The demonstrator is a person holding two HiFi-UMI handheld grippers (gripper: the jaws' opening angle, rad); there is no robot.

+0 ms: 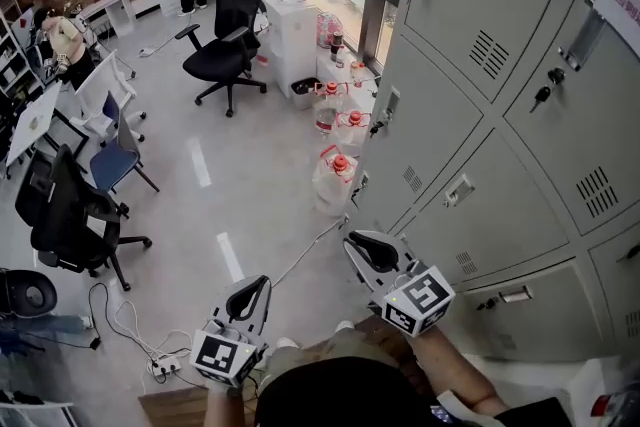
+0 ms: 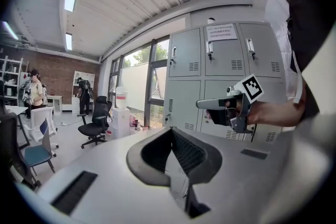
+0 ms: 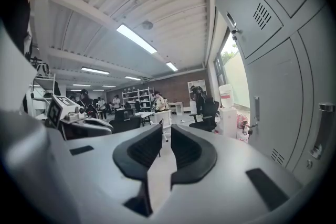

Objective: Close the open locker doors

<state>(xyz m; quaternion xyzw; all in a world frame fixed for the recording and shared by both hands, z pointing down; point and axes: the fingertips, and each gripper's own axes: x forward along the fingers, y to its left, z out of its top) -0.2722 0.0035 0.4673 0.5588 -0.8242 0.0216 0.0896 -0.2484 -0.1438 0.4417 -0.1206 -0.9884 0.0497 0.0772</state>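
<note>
The bank of grey lockers point(image 1: 470, 145) fills the right side of the head view, and every door I can see there lies flush and closed. Keys hang in some locks point(image 1: 541, 96). My right gripper point(image 1: 352, 240) hovers close in front of the lower lockers, its jaws nearly together with a narrow gap and nothing between them point(image 3: 165, 128). My left gripper point(image 1: 264, 281) is held lower and further left over the floor, its tips touching and empty point(image 2: 171, 129). The left gripper view shows the lockers point(image 2: 220, 76) and the right gripper point(image 2: 200, 104) in a hand.
Water jugs point(image 1: 333, 177) stand on the floor by the locker's end, beside a water dispenser point(image 1: 290, 5). A black office chair point(image 1: 225, 50) and more chairs point(image 1: 70, 215) stand to the left. A power strip with cables point(image 1: 165, 365) lies near my feet. People point(image 1: 65, 35) are far back.
</note>
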